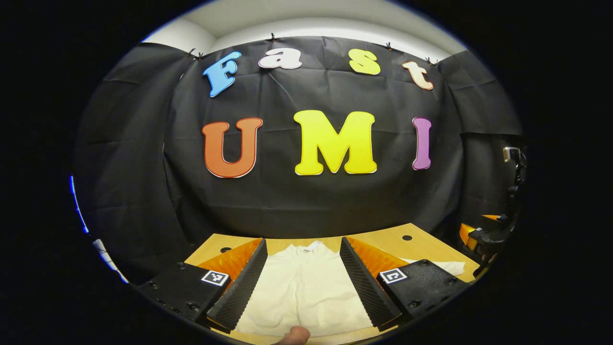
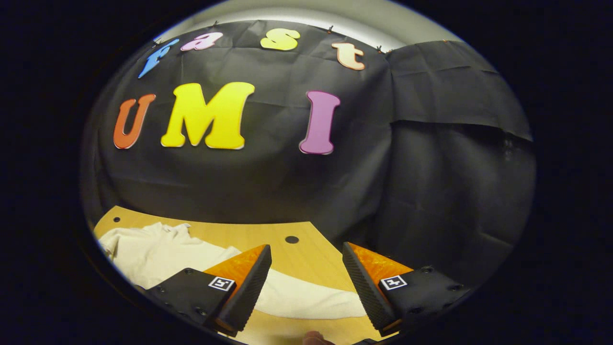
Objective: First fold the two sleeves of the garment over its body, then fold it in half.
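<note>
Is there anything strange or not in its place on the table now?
Nothing stands out. The white garment lies flat on the wooden table, one sleeve spread sideways, not yet folded. Both tongs are open above it.

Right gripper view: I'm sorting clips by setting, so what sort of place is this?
Probably a recording booth, not a home: black cloth wall behind a light wooden table with round holes, and a white cotton garment lying on it.

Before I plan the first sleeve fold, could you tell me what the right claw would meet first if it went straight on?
Likely the white sleeve lying between its open fingers on the wooden table; beyond that, the black cloth wall. Depth is unclear.
</note>
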